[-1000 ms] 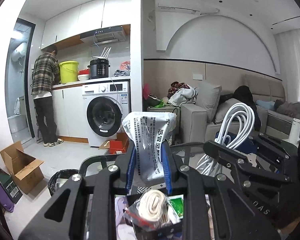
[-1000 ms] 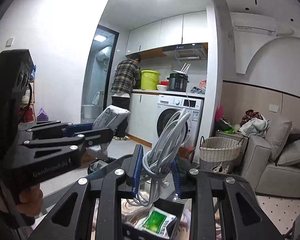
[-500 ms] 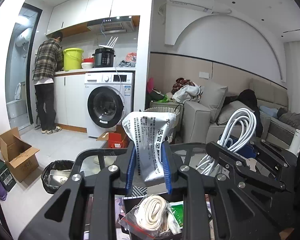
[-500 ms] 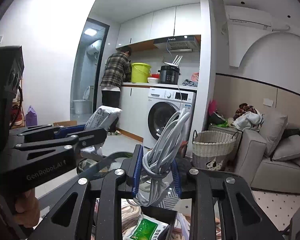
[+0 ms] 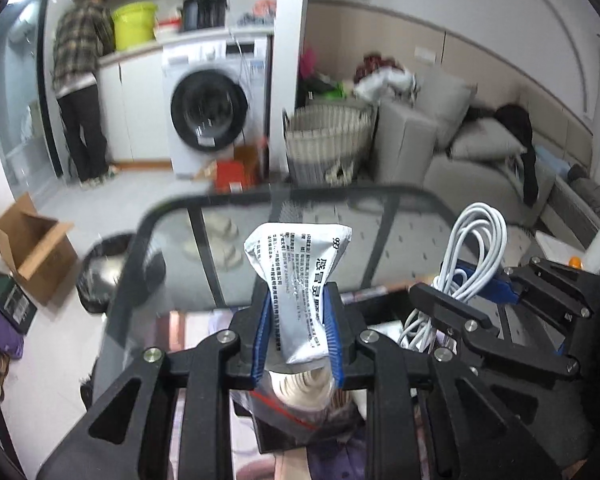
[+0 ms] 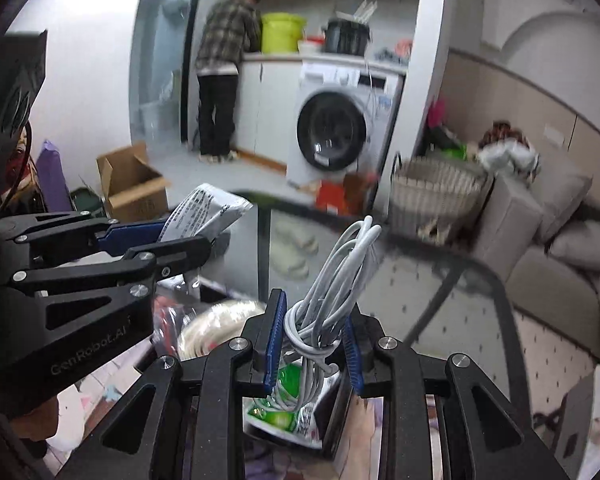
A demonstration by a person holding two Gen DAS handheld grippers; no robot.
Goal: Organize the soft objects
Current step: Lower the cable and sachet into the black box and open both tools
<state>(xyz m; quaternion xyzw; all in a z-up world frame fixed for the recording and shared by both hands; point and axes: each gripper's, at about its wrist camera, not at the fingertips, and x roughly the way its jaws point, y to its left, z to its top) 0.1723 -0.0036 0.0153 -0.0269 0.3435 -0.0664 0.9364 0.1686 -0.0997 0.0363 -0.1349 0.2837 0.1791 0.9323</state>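
Pinching silver sachet (image 5: 300,280) in my left gripper (image 5: 297,340), white cable coil (image 6: 328,296) clamped in right gripper (image 6: 314,344); both frame-centre above black bin (image 6: 332,416), ready for sorting.

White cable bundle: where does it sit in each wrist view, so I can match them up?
Left wrist: the white cable is at right, clamped in the right hand-held gripper.
Right wrist: the white cable stands at centre, between the blue pads.
Shared landmark: the washing machine, upper left of the cable in the left wrist view, above it in the right.
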